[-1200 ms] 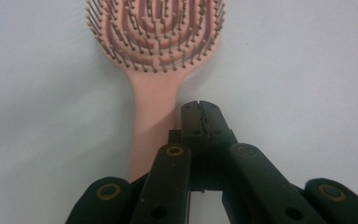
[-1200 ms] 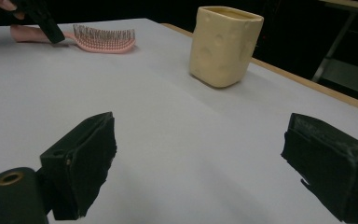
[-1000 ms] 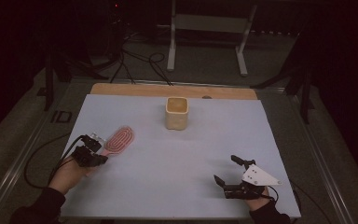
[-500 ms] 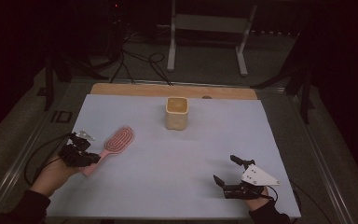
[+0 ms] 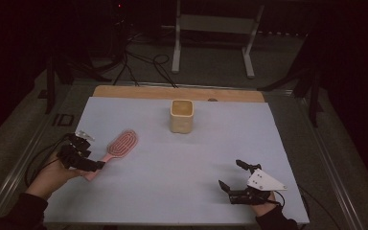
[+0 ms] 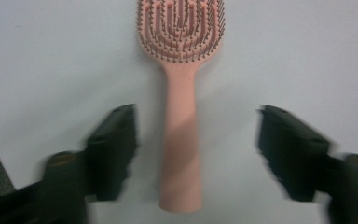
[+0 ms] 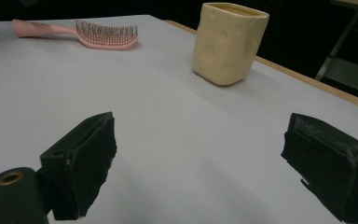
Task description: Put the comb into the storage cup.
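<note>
The room was dim, its edges lost in near-black, while the pale bench (image 5: pixel 182 158) caught soft overhead light. Shadows were faint. In the left gripper view the left tool (image 6: pixel 196 149) was smeared by motion blur; the hairbrush (image 6: pixel 181 93) handle looked soft.

The high view looks forward and down from above the near edge, taking in the whole surface (image 5: pixel 182 163). The left gripper view looks almost straight down, close over the pink hairbrush (image 6: pixel 181 107). The right gripper view sits low, facing across toward that hairbrush and the yellow cup (image 7: pixel 228 42), both also in the high view.
</note>
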`<state>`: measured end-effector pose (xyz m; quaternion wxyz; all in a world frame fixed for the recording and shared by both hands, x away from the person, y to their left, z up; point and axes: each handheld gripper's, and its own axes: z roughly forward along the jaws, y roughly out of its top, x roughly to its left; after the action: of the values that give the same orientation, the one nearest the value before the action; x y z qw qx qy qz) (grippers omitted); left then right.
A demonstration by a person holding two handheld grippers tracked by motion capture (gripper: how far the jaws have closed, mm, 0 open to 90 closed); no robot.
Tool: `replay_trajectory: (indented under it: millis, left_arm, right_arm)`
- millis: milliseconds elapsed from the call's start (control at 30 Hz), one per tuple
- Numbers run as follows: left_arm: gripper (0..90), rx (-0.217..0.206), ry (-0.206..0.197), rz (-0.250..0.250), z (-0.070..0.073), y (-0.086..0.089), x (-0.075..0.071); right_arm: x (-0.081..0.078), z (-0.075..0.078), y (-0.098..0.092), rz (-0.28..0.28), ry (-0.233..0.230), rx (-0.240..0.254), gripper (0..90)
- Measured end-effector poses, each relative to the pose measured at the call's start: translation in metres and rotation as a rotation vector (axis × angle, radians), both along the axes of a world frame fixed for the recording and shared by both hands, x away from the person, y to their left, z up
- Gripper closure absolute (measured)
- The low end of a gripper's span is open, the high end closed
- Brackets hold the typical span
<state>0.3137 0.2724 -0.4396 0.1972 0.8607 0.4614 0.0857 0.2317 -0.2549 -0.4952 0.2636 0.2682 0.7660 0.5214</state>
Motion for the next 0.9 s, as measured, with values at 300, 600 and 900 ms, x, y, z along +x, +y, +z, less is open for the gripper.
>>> replay_trajectory:
  millis: [300, 600, 900]
  left_arm:
    - [2.2, -0.031, -0.021, -0.029, -0.011, -0.004, 0.012]
    - [2.9, -0.044, 0.002, -0.081, -0.024, -0.006, 0.023]
    - [9.5, 0.003, 0.040, -0.087, -0.033, -0.008, 0.035]
  right_arm:
    - [0.000, 0.000, 0.000, 0.002, -0.002, 0.001, 9.1]
    - [0.000, 0.001, 0.000, 0.005, -0.003, 0.003, 9.1]
    - [0.000, 0.001, 0.000, 0.006, -0.005, 0.004, 9.1]
